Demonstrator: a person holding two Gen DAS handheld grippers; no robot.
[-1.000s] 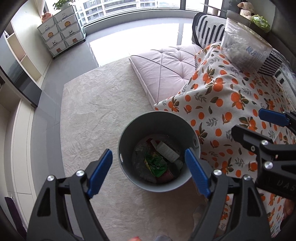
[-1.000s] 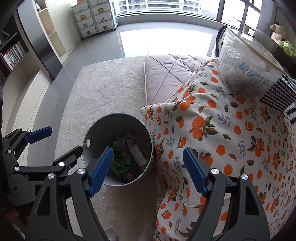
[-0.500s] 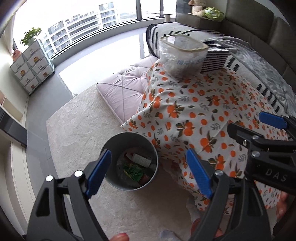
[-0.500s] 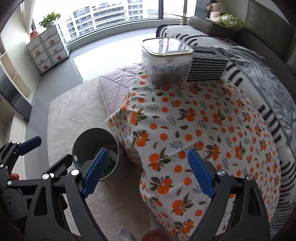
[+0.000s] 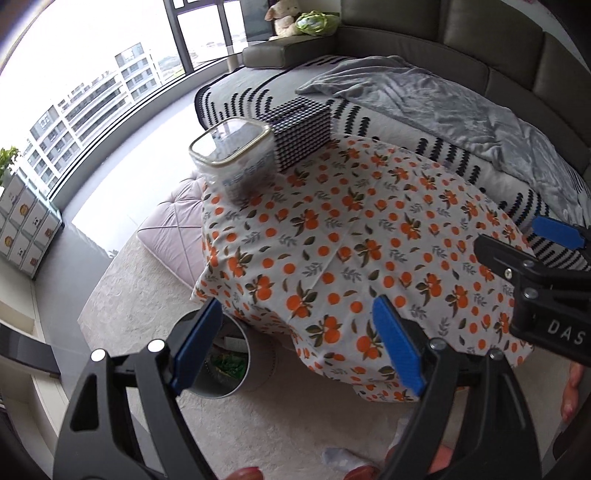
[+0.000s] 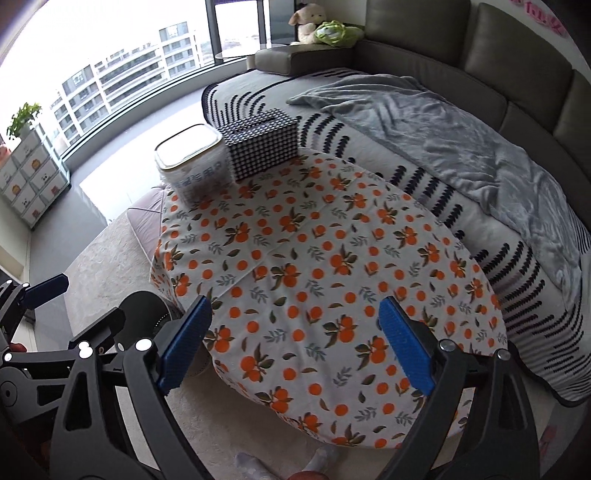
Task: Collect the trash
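A low round worktop, draped in a white cloth printed with oranges and green leaves, fills the middle of a bright living room. At its far left edge stands a clear plastic tub with a pale rimmed lid, and just beside it on the right a black-and-white checked tissue box. The rest of the cloth is bare.

On the floor at the near left of the worktop, partly tucked under the hanging cloth, sits a grey round bin. Green wrappers and other trash lie inside it. The bin rests on a pale beige carpet, and a pink quilted floor cushion lies further off to the left.

Behind the worktop, a long curved grey sofa carries a cover with black dashes and a rumpled grey blanket. Soft toys sit at its far end. Tall windows show apartment blocks outside, and a white drawer unit with animal pictures stands at the far left wall.

The left tool hangs above the bin and the worktop's near edge, its blue-padded jaws spread wide with nothing between them. The right tool hangs over the cloth, its jaws having just been opening, wide apart and holding nothing.
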